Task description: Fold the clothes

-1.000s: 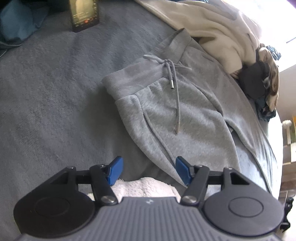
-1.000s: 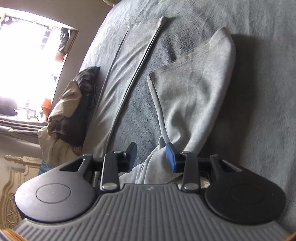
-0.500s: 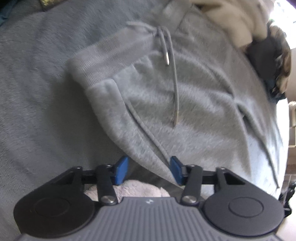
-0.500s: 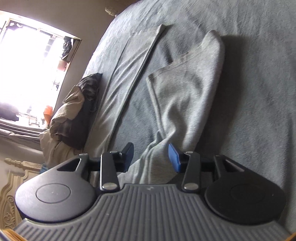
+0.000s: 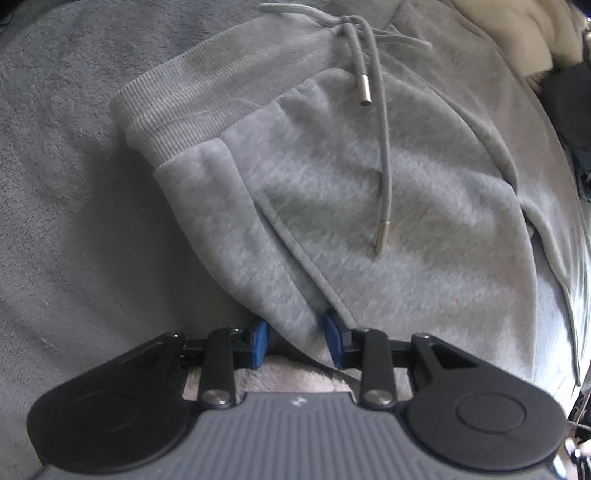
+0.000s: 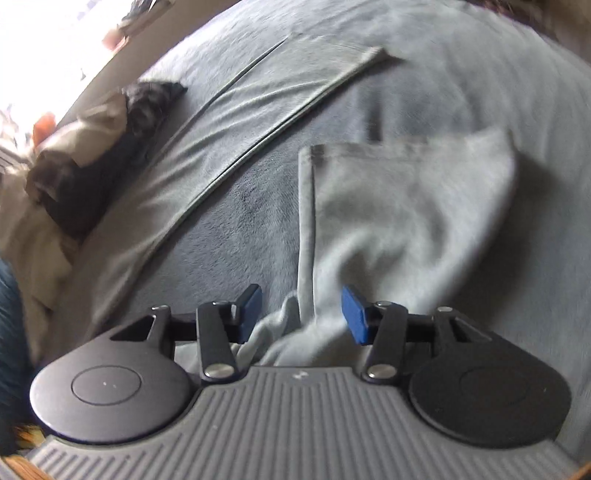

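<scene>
Grey sweatpants [image 5: 369, 192] lie spread on a grey blanket [image 5: 66, 221], ribbed waistband [image 5: 192, 107] at upper left, with a metal-tipped drawstring [image 5: 384, 155] across the front. My left gripper [image 5: 293, 341] is shut on the near side edge of the sweatpants, below the waistband. In the right wrist view one trouser leg [image 6: 399, 206] lies crumpled and folded over right in front of me. The other leg [image 6: 229, 133] stretches flat away to the upper right. My right gripper [image 6: 301, 310] is open, with loose leg fabric lying between its blue pads [image 6: 354, 314].
A heap of cream and dark clothes [image 6: 74, 155] sits at the left past the far leg, below a bright window. The cream garment [image 5: 517, 29] also shows at the top right of the left wrist view. A white fluffy sleeve [image 5: 288, 376] shows under the left gripper.
My left gripper moved in onto the sweatpants' side edge and its jaws narrowed onto the fabric. My right gripper's jaws widened and the leg dropped lower, more crumpled.
</scene>
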Demonstrator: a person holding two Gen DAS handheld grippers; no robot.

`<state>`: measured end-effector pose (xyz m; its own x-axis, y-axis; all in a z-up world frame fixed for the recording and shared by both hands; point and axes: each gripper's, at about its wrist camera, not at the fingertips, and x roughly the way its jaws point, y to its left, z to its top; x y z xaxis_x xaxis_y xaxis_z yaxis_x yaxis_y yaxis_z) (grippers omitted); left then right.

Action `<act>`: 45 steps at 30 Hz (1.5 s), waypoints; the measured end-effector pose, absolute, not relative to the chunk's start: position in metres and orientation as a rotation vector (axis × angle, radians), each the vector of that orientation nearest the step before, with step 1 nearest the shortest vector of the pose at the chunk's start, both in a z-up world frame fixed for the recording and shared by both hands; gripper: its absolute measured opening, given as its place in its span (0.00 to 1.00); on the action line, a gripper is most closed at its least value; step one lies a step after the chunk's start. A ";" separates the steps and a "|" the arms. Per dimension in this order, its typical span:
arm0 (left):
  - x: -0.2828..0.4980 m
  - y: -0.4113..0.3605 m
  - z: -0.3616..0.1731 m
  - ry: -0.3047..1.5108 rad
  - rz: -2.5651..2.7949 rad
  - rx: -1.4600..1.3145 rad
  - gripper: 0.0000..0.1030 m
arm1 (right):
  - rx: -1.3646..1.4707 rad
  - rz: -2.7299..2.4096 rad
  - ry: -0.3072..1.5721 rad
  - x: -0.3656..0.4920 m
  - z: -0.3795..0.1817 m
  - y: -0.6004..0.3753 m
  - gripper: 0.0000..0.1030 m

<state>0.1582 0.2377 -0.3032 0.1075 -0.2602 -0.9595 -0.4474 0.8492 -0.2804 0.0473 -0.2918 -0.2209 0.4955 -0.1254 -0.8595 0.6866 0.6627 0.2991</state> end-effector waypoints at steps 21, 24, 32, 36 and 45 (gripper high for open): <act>0.150 0.226 -0.310 1.485 0.185 -0.602 0.36 | 0.701 -0.649 0.767 0.063 -0.184 -0.351 0.03; 0.148 0.223 -0.308 1.481 0.185 -0.597 0.37 | 0.783 -0.608 0.585 0.025 -0.133 -0.361 0.03; 0.140 0.219 -0.304 1.470 0.199 -0.606 0.36 | 0.997 -0.867 0.610 -0.131 -0.193 -0.350 0.03; 0.138 0.214 -0.301 1.471 0.200 -0.580 0.36 | 1.285 -1.103 0.661 -0.195 -0.265 -0.336 0.05; 0.152 0.193 -0.298 1.475 0.205 -0.557 0.36 | 1.438 -1.269 0.583 -0.227 -0.259 -0.326 0.07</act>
<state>0.1515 0.1933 -0.2976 0.1062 -0.2020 -0.9736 -0.4601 0.8580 -0.2282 -0.2268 -0.3258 -0.2587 0.3111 -0.2784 -0.9087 0.8707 -0.2999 0.3899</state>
